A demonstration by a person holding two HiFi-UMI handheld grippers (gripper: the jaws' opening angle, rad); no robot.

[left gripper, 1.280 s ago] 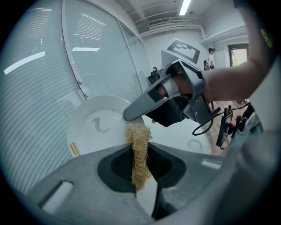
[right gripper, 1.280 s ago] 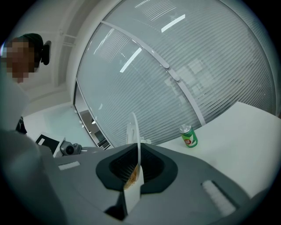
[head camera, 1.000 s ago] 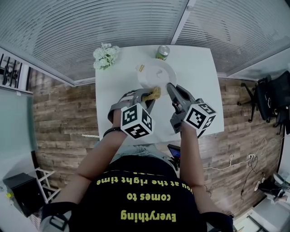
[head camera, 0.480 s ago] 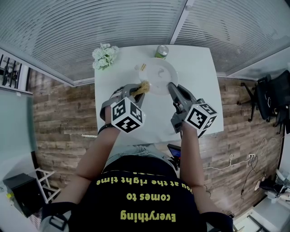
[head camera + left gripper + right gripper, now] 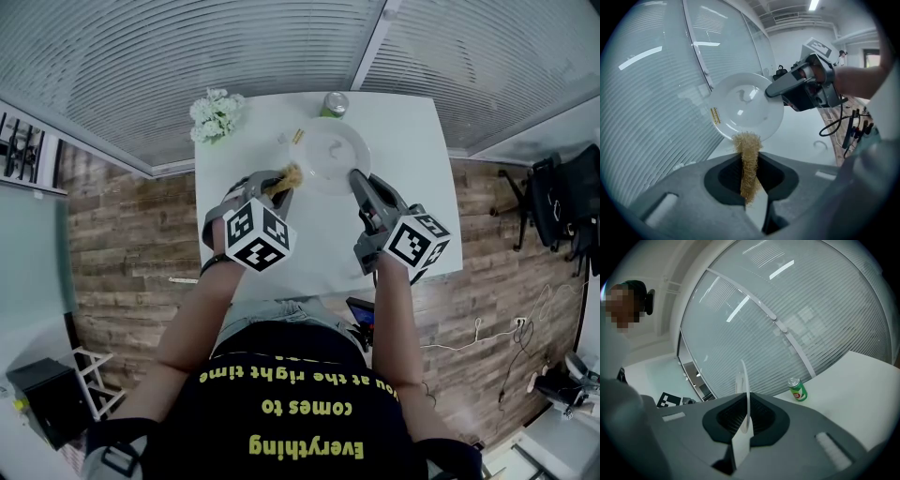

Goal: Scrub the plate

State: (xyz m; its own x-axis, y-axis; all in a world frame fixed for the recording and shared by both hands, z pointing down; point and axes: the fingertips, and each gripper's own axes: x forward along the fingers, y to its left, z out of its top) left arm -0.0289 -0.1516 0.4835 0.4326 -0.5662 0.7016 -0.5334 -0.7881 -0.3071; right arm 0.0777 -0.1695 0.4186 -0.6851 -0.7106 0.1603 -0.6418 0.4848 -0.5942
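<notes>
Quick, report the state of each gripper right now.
Left gripper: closed, holding the tan scrubber.
Right gripper: closed, holding the white plate by its rim.

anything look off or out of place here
Nothing spilled or broken. Two small things: the plate is not lying flat on the table but held tilted by its rim in the right gripper, and a yellowish label sticks to its rim. The left gripper grips a frayed scrubber, which fits the job.

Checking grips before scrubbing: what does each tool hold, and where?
Left tool: fibrous scrubber, by its rear part. Right tool: plate, by its rim.
</notes>
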